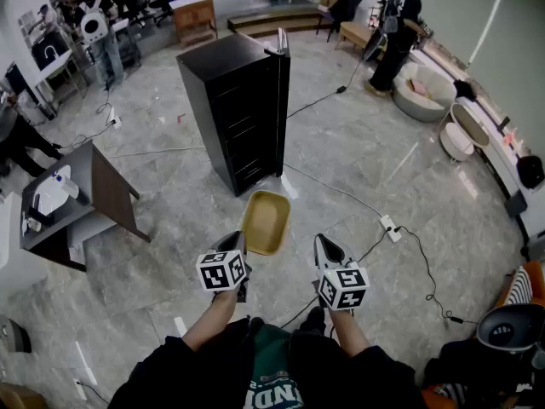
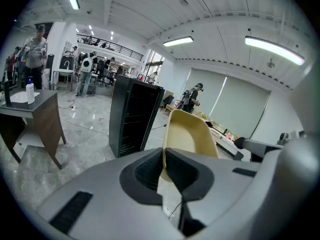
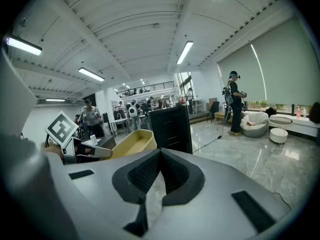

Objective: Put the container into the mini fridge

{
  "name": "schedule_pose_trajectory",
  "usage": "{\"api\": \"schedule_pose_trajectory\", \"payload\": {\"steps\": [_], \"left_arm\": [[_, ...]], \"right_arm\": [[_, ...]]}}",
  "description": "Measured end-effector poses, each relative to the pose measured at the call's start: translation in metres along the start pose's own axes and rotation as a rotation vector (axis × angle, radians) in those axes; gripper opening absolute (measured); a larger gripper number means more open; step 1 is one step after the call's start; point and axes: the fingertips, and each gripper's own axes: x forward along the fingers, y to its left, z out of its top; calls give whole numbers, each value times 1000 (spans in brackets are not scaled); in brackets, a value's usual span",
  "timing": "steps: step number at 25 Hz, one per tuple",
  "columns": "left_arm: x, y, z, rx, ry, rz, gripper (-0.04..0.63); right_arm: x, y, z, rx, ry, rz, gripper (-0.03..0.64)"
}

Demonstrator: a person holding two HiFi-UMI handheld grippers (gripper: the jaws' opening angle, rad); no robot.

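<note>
Pinching the yellow container (image 1: 266,220) by its rim in my left tool (image 1: 238,243); my right tool (image 1: 326,247) is closed, empty; the mini fridge (image 1: 243,113) stands ahead, door possibly ajar.

Lab hall: desks (image 1: 194,15), floor cables (image 1: 341,192), rigged workers (image 1: 400,32).

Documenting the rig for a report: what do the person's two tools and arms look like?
The left tool and right tool are grey with dark ribbed pads; each carries a white cube with black square markers. The sleeves are dark.
</note>
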Motion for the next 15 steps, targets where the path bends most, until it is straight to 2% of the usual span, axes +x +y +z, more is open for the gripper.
{"api": "schedule_pose_trajectory", "payload": {"steps": [15], "left_arm": [[-35,33,-6,25,-10,-44,26]], "right_arm": [[-8,60,-10,-65,-36,-56,35]]}}
